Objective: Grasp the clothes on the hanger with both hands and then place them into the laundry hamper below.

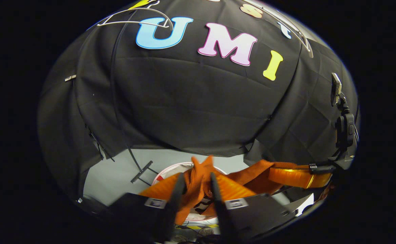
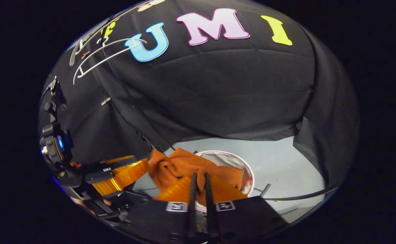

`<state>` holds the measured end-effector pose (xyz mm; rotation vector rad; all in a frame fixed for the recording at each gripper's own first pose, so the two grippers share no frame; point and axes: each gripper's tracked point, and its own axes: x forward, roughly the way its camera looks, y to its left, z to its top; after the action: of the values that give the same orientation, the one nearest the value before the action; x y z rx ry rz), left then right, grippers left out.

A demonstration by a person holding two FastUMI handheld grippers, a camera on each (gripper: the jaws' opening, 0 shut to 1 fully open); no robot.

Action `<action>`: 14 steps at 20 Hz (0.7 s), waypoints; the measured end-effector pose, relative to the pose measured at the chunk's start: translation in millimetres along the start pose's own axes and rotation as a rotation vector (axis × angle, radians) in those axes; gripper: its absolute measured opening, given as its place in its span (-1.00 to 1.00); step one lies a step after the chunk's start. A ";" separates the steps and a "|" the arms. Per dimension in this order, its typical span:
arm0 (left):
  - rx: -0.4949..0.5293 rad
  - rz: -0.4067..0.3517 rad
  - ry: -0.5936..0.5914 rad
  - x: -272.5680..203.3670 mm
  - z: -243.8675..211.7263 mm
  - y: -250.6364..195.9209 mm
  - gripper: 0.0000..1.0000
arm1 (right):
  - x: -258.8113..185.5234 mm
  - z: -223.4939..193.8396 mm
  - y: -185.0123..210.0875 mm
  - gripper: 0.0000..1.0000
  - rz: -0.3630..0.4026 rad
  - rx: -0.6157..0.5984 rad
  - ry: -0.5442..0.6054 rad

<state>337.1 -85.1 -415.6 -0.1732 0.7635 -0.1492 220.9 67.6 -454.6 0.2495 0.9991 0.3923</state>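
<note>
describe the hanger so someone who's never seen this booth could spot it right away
Start at the black cloth wall and look to its top, by the rail. The hanger hangs there, a thin white wire outline, bare of clothes. Unlike the orange garment held low over the hamper, it is pale, skeletal and high up.

Staged recording booth, not a real home: black cloth wall (image 1: 191,108) draped on all sides over pale grey floor (image 2: 279,162). 1 bare white wire hanger (image 1: 133,18) up top, round laundry hamper (image 2: 238,161) on floor, camera gear clamped at side (image 1: 343,125).
</note>
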 end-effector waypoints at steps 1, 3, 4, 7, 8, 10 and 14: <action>0.021 -0.002 0.009 3.7 -5.9 -1.3 0.49 | 0.2 0.1 -5.3 -0.03 -0.028 -0.017 0.009; 0.053 0.016 0.022 -6.3 -10.8 2.4 0.92 | 5.3 -6.8 -20.4 0.99 -0.108 -0.040 0.022; 0.055 0.018 0.028 -4.6 -12.6 3.8 0.92 | 1.9 -8.7 -21.6 0.97 -0.113 -0.029 0.028; 0.044 0.023 0.033 -10.7 -17.8 4.4 0.91 | -2.3 -13.7 -22.1 0.97 -0.124 0.002 0.031; 0.043 0.025 0.032 -13.8 -17.7 5.3 0.92 | -3.7 -13.1 -24.5 0.97 -0.134 0.000 0.023; 0.048 0.028 0.019 -23.9 -15.2 6.9 0.91 | -8.7 -8.8 -26.9 0.97 -0.150 -0.001 0.000; 0.069 0.034 -0.030 -46.1 -0.3 4.7 0.91 | -32.5 10.0 -22.6 0.97 -0.175 -0.009 -0.078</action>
<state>304.3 -71.5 -385.8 -0.0971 0.7301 -0.1404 218.5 33.0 -433.1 0.1665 0.9341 0.2258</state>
